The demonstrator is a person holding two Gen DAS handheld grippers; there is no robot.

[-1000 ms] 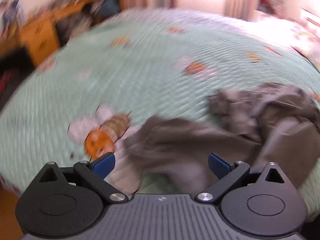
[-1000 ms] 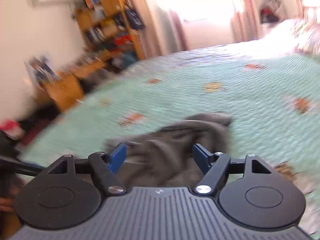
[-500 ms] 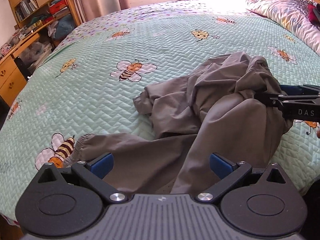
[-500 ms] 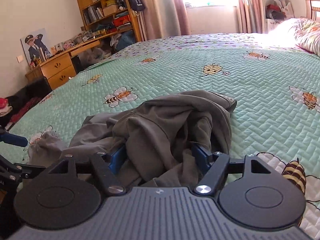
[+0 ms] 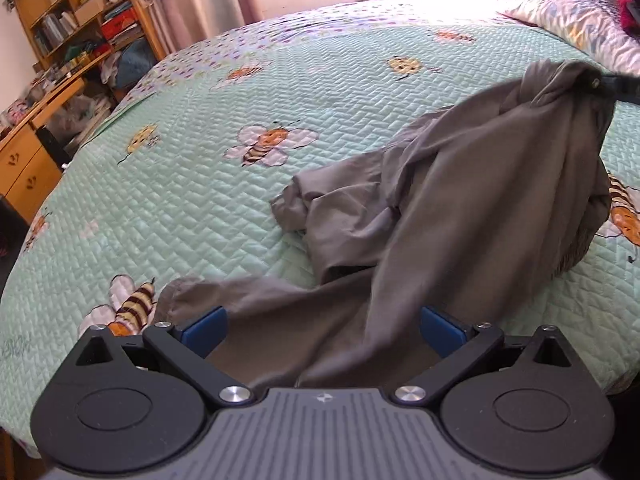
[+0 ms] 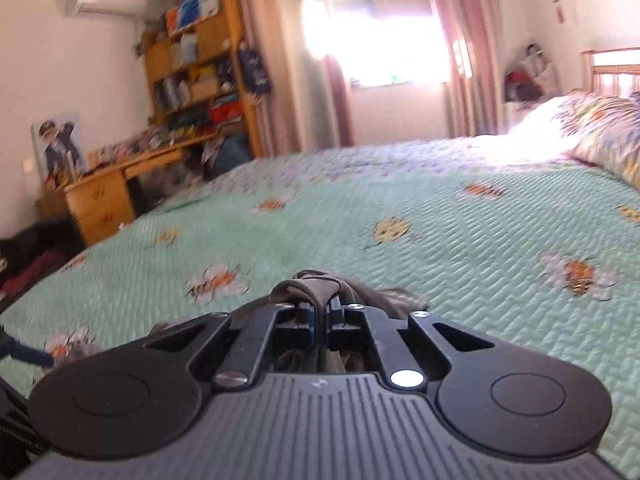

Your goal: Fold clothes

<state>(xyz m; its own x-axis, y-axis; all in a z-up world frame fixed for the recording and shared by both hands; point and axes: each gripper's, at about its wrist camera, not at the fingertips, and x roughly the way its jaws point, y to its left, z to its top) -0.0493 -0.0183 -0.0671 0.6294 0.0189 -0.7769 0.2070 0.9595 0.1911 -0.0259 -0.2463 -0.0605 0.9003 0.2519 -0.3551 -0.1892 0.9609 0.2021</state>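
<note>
A grey garment lies crumpled on the green bee-print bedspread. In the left wrist view my left gripper is open, its blue pads on either side of the garment's near end, just above it. My right gripper is shut on a bunched fold of the grey garment and holds it lifted above the bed. It also shows in the left wrist view at the far right, pulling the cloth up into a peak.
A wooden desk and bookshelf stand past the bed's left side. Pillows and a headboard lie at the far right. A bright window with pink curtains is behind the bed. The bed's near edge runs just under my left gripper.
My right gripper has shut on the garment and lifted it up and to the right. My left gripper stays open near the garment's end.
</note>
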